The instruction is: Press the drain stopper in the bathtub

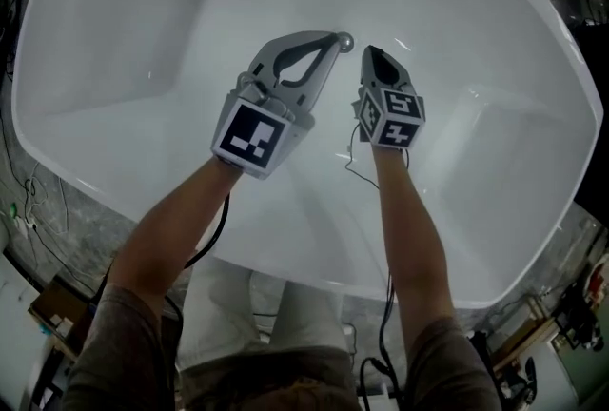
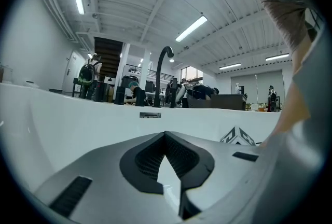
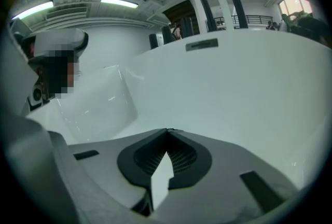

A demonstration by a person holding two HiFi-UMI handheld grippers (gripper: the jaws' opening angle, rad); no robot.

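Note:
In the head view a small round chrome drain stopper (image 1: 346, 43) sits on the floor of the white bathtub (image 1: 114, 29). My left gripper (image 1: 333, 40) is shut with nothing in it, and its tip lies right at the stopper's left edge; whether it touches I cannot tell. Just right of the stopper, my right gripper (image 1: 369, 53) is also shut and empty. In the left gripper view the jaws (image 2: 165, 135) meet at their tips before the tub wall. The right gripper view shows the same, with its closed jaws (image 3: 167, 131). Both gripper views hide the stopper.
A black curved faucet (image 2: 163, 72) rises over the tub's far rim, with an overflow slot (image 2: 150, 115) in the wall below it. The same slot (image 3: 202, 44) shows in the right gripper view. The tub's sloped walls surround both grippers. Clutter and cables lie on the floor outside.

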